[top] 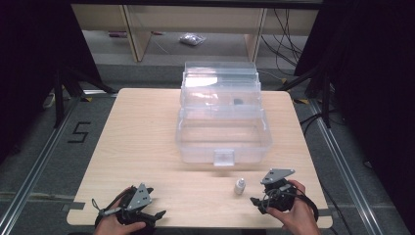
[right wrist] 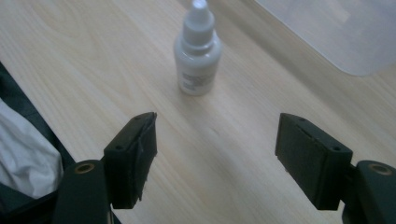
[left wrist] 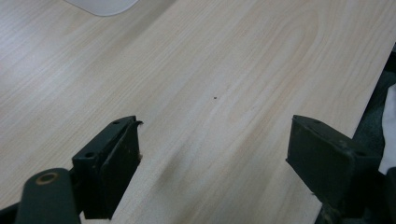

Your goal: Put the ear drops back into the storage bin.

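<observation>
A person is sitting at a pale wood-grain table. A clear plastic lidded box is standing mid-table, twd the far edge. A small white dropper bottle is standing upright nr the front edge. Left gripper & right gripper are resting by the front corners, jaws spread wide, holding nothing.

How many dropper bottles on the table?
1: a small white dropper bottle stands upright near the table's front edge, just ahead of the right gripper. The clear box could hide others.
</observation>
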`<state>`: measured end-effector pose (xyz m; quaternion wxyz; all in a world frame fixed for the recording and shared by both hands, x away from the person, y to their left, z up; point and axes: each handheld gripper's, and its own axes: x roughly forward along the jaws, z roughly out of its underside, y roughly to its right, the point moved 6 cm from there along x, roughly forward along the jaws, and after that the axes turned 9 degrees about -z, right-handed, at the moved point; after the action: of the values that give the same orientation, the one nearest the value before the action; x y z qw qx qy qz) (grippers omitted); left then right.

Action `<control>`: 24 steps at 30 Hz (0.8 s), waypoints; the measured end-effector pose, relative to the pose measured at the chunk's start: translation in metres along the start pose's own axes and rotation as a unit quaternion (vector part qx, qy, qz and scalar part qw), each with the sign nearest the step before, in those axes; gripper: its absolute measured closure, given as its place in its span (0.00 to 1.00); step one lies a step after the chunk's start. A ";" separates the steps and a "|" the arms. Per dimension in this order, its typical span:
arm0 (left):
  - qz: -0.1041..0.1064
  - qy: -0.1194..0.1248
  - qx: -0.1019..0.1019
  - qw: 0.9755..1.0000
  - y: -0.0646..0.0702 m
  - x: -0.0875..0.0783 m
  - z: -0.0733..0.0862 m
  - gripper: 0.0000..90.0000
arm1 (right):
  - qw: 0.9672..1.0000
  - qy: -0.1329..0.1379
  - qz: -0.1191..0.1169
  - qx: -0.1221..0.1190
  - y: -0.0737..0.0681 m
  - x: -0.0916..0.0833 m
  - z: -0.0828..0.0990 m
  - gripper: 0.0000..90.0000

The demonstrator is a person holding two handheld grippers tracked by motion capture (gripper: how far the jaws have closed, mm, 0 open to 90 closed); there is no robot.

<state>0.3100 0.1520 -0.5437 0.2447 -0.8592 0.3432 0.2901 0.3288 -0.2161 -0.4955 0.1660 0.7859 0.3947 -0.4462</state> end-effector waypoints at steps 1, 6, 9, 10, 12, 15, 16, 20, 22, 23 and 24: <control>0.000 0.000 0.000 1.000 0.000 0.000 0.000 0.19 | 1.000 -0.009 -0.003 -0.009 -0.001 0.000 -0.003 0.34; 0.001 0.000 -0.001 1.000 0.000 0.000 0.000 0.19 | 0.999 -0.026 -0.011 -0.030 -0.007 0.004 -0.016 0.35; 0.001 0.000 -0.009 1.000 0.001 0.000 0.000 0.19 | 0.999 -0.035 -0.011 -0.038 -0.009 0.007 -0.022 0.36; 0.001 0.001 -0.001 1.000 0.000 0.000 0.000 0.19 | 0.999 -0.039 -0.013 -0.035 -0.010 0.008 -0.023 0.36; 0.002 0.001 -0.003 1.000 0.000 0.000 0.000 0.19 | 0.998 -0.044 -0.013 -0.038 -0.009 0.010 -0.026 0.37; 0.001 0.000 0.000 1.000 0.000 0.000 0.000 0.19 | 0.997 -0.060 -0.019 -0.042 -0.008 0.016 -0.029 0.38; 0.001 0.000 0.000 1.000 0.000 0.000 0.000 0.19 | 0.997 -0.060 -0.019 -0.042 -0.008 0.016 -0.029 0.38; 0.002 0.001 -0.002 1.000 0.000 0.000 0.000 0.19 | 0.996 -0.068 -0.024 -0.055 -0.006 0.021 -0.033 0.40; 0.001 0.000 0.000 1.000 0.000 0.000 0.000 0.19 | 0.996 -0.073 -0.021 -0.051 -0.006 0.022 -0.035 0.41; 0.002 0.002 -0.003 1.000 0.000 0.000 0.000 0.19 | 0.996 -0.075 -0.020 -0.051 -0.006 0.023 -0.036 0.42; 0.004 0.002 -0.004 1.000 0.001 0.000 0.000 0.19 | 0.995 -0.076 -0.019 -0.060 -0.005 0.025 -0.038 0.43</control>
<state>0.3093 0.1514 -0.5437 0.2390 -0.8594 0.3462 0.2905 0.3541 -0.1779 -0.4948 0.2334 0.7309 0.4218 -0.4831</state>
